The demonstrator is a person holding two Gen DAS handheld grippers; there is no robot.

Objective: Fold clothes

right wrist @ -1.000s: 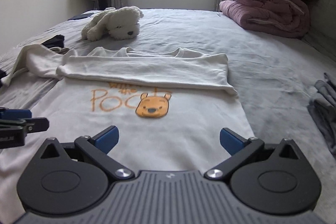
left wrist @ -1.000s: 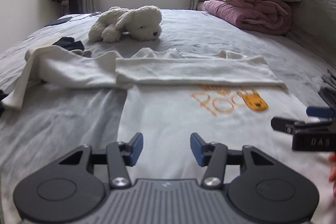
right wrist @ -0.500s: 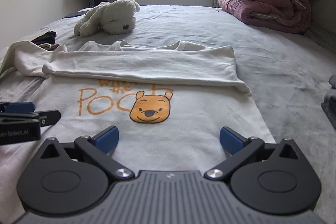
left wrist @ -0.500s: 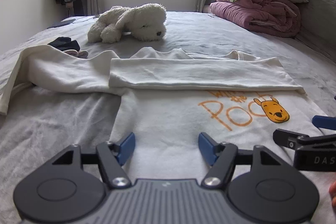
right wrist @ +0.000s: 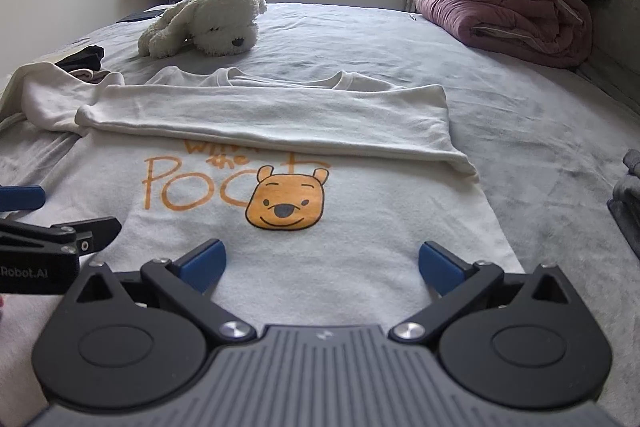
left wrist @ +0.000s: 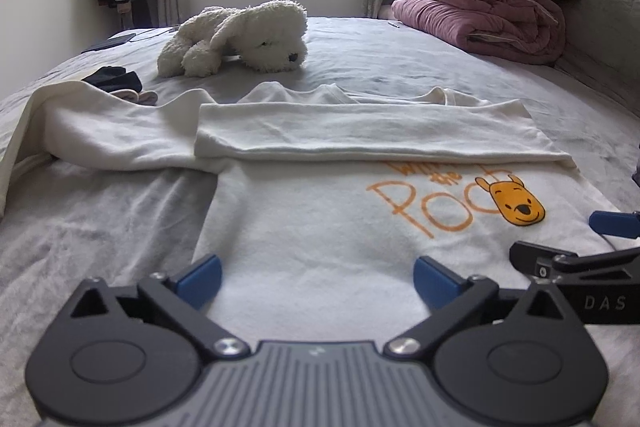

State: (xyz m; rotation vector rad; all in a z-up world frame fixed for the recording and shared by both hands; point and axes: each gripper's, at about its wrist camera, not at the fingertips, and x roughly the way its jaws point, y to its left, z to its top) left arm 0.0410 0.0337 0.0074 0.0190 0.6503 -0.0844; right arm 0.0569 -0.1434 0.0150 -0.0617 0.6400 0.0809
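Note:
A white long-sleeved shirt (left wrist: 320,223) with an orange bear print (right wrist: 286,203) lies flat on the grey bed. One sleeve (left wrist: 372,135) is folded across its chest; the other sleeve (left wrist: 100,127) trails off to the left. My left gripper (left wrist: 316,277) hovers low over the shirt's near hem, its jaws opening wide with nothing between the blue pads. My right gripper (right wrist: 322,263) hangs over the hem further right, open and empty. Each gripper shows at the edge of the other's view: the right gripper (left wrist: 576,259) and the left gripper (right wrist: 52,227).
A white plush dog (left wrist: 240,39) lies beyond the shirt's collar. Rolled pink and green quilts (left wrist: 492,3) are stacked at the far right by the headboard. Dark small garments (left wrist: 114,79) sit at the left. Grey folded cloth (right wrist: 630,203) lies at the right edge.
The left gripper's jaws have spread from half apart to wide. Both grippers sank a little toward the shirt's hem, and the shirt looms larger in view.

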